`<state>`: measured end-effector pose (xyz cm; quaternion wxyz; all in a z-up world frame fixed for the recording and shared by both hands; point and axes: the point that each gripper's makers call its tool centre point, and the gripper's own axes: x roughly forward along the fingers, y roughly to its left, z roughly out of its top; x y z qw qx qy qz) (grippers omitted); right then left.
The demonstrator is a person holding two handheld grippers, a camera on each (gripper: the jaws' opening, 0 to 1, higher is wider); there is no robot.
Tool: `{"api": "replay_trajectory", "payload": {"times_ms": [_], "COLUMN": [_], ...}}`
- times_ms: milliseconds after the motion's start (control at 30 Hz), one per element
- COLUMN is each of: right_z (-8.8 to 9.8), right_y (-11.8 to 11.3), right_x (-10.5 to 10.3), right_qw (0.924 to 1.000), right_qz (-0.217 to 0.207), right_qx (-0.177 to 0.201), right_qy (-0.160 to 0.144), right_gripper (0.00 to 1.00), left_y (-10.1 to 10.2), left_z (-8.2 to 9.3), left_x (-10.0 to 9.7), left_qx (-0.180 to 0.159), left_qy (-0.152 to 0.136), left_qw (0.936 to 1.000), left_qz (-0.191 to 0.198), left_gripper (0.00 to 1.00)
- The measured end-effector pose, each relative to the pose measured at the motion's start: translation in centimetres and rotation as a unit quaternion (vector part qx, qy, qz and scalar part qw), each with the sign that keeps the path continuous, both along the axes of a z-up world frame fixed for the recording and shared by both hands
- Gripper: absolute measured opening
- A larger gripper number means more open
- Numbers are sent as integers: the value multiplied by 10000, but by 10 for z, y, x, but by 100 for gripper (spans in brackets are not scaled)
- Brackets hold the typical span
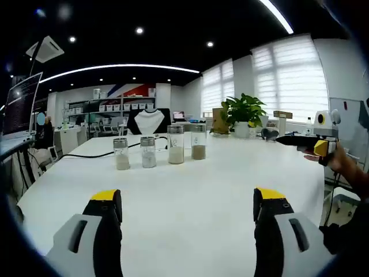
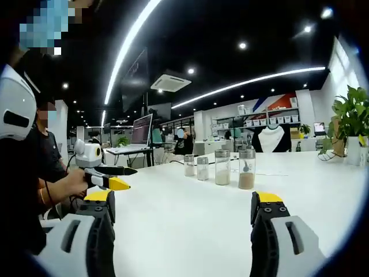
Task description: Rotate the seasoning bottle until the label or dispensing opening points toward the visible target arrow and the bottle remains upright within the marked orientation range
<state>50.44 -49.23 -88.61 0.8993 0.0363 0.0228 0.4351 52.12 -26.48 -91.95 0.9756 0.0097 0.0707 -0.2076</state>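
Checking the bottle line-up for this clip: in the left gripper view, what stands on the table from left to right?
Short glass bottle with beige powder → short glass bottle with pale grey powder → taller glass bottle with white powder → taller glass bottle with brown powder → green potted plant → the right gripper, held over the table's right edge.

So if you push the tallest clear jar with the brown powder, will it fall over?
Probably it could tip: the tall clear glass-like jar with brown powder looks narrow for its height. The powder sits low, which likely steadies it. On the smooth white table it may slide first, and it would probably break if dropped.
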Motion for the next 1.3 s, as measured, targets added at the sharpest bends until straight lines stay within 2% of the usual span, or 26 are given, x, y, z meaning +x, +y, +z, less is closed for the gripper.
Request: {"api": "replay_trajectory", "payload": {"times_ms": [267,833,1100,1300], "right_z": [-3,-1,-5,-6], "right_y": [-2,3,11,11], "right_x": [-1,1,3,5], "right_qw": [10000,9998,9992,9983], "right_qz": [-29,69,74,15], "right_qx": [5,-158,-389,-588], "right_qy": [65,53,37,-59], "right_gripper": [100,100,100,100], "left_y": [-2,-5,1,6], "left_z": [1,8,8,12], "left_x": [0,-5,-6,0], "left_qx": [-39,197,201,68], "left_qy": [-21,36,47,-91], "left_qw": [10000,9998,9998,9999], "left_qz": [-27,-86,-79,-37], "left_gripper": [100,100,100,100]}}
